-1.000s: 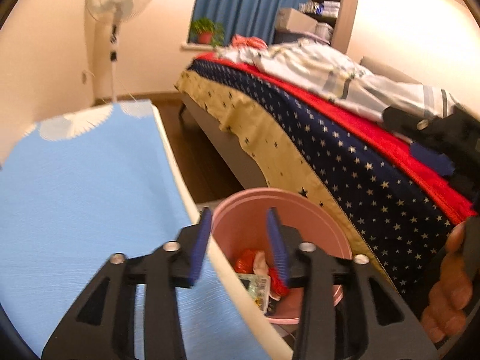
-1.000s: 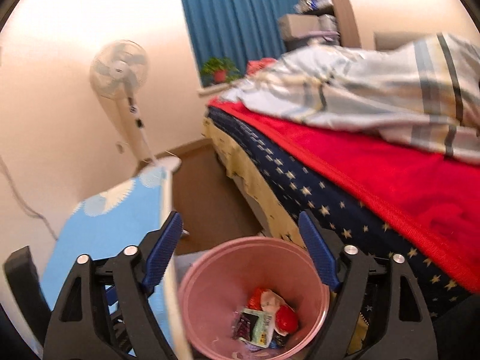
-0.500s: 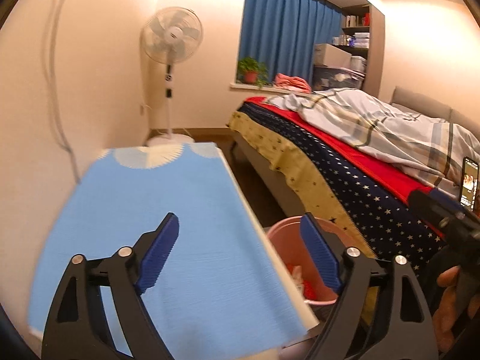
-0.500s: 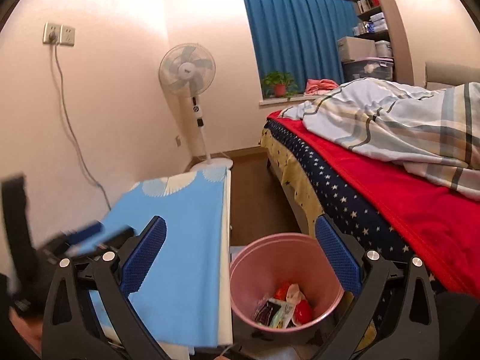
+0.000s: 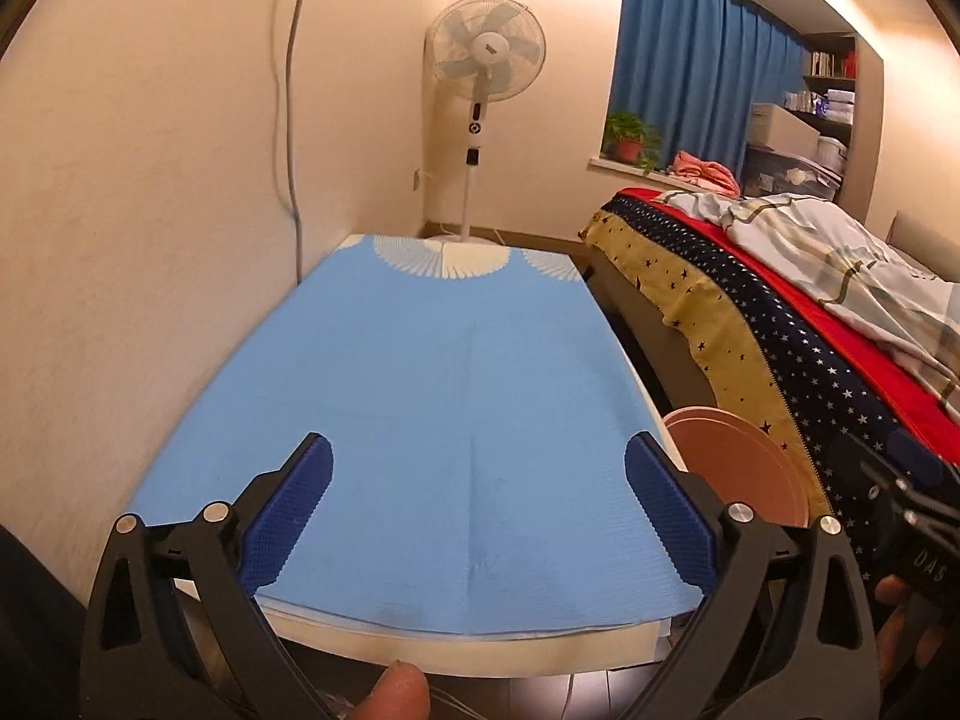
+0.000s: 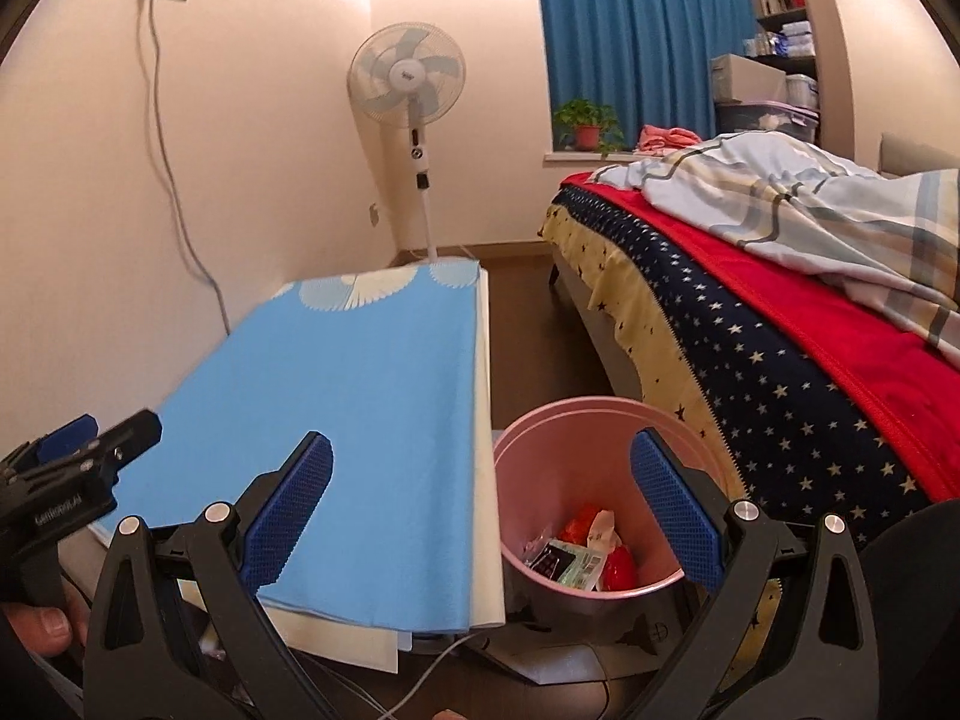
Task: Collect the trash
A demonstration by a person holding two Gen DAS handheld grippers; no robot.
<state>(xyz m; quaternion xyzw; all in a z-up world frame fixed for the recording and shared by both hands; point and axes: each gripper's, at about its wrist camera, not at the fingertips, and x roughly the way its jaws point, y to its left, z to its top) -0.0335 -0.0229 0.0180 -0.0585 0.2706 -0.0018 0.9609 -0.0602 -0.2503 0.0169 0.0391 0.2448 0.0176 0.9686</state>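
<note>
there was one pink bin (image 6: 606, 420), one blue-covered table (image 5: 432, 396), one standing fan (image 6: 408, 75), one bed (image 6: 780, 354) and one potted plant (image 6: 585, 123). two grippers too, left (image 5: 477, 507) and right (image 6: 480, 507). wrappers in the bin were too jumbled to count.

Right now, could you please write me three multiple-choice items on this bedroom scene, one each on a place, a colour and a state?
1. Where does the round pink plastic bin stand?
A. between the blue-covered table and the bed
B. on the bed
C. on the windowsill

2. What colour are the window curtains?
A. red
B. blue
C. white

3. How is the right gripper?
A. shut on a wrapper
B. shut, empty
C. open, empty

Answers: 1 A, the bin sits on the floor in that gap; 2 B, they hang blue; 3 C, its pads stand wide apart with nothing between them.
</note>
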